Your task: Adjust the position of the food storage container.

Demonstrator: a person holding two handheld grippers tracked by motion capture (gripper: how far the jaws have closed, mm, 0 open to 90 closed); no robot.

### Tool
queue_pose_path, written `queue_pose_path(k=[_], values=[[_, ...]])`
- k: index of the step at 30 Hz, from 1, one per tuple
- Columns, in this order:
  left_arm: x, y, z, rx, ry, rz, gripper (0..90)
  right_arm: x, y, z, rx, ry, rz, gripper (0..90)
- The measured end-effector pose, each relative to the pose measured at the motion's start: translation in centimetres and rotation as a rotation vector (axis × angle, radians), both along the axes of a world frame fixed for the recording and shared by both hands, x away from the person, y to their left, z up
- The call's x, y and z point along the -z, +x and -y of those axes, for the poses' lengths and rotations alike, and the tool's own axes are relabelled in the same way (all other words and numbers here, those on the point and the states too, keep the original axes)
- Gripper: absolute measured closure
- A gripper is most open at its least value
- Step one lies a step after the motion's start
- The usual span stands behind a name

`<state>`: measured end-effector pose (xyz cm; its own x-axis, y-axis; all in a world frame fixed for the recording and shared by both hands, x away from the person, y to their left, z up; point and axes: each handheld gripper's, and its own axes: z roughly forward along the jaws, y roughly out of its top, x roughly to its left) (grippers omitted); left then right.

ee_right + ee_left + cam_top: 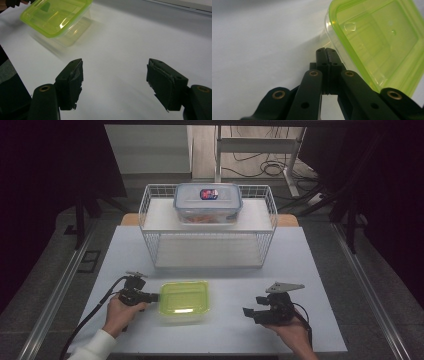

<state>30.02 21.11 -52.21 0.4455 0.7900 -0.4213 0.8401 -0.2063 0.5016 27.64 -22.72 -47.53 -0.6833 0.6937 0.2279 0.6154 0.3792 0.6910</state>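
Note:
A clear plastic container with a lime-green lid [184, 297] sits on the white table near the front. My left gripper [154, 296] lies at the container's left edge, jaws pressed together with nothing between them. In the left gripper view the shut tips of the left gripper [325, 51] rest right beside the corner of the container [377, 37]; whether they touch it I cannot tell. My right gripper [251, 313] is to the right of the container, apart from it. In the right gripper view the right gripper [115, 75] stands open over bare table, with the container [55, 15] farther off.
A white wire rack [165, 232] stands at the back of the table [240, 280]. On its top shelf is a clear lidded box [208, 202] with reddish contents. Bare table lies between the rack and the container. Dark floor and cables surround the table.

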Motion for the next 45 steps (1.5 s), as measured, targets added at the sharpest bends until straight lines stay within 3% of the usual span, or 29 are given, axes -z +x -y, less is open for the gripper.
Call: queue_pose_path(k=[2,8,13,19,24,29,33,37,41,45], values=[[0.2,0.2,0.4,-0.003,-0.027,-0.007,90.0,0.0,0.0,0.0,0.001,0.002,0.000,29.7],[0.2,0.4,1.9,0.025,-0.013,-0.005,90.0,0.0,0.0,0.0,-0.002,-0.005,0.002,29.6],[0.3,0.7,2.7,0.012,-0.044,-0.006,90.0,0.1,0.0,-0.2,-0.007,-0.009,0.005,29.6],[0.2,1.0,3.4,0.031,-0.059,-0.010,90.0,0.2,0.0,-0.2,-0.008,-0.012,0.005,29.6],[0.2,1.1,3.7,0.036,-0.052,-0.007,89.9,0.2,0.0,-0.1,-0.010,-0.014,0.005,29.6],[-1.0,0.5,2.8,0.019,-0.005,0.060,89.7,0.2,-0.1,0.1,0.000,-0.009,0.008,29.6],[-3.1,-0.9,1.3,-0.010,-0.028,0.135,87.9,0.1,-0.1,0.2,0.010,-0.005,0.011,29.4],[-4.7,-2.5,0.1,-0.020,-0.042,0.170,73.9,0.1,-0.1,0.3,0.018,-0.005,0.011,28.0],[-6.0,-4.3,-0.5,-0.029,-0.078,0.171,45.7,0.1,-0.1,0.3,0.016,0.005,0.009,27.1],[-6.4,-5.3,-0.7,-0.008,-0.123,0.164,31.5,0.2,0.0,0.3,0.005,0.027,0.002,26.3]])
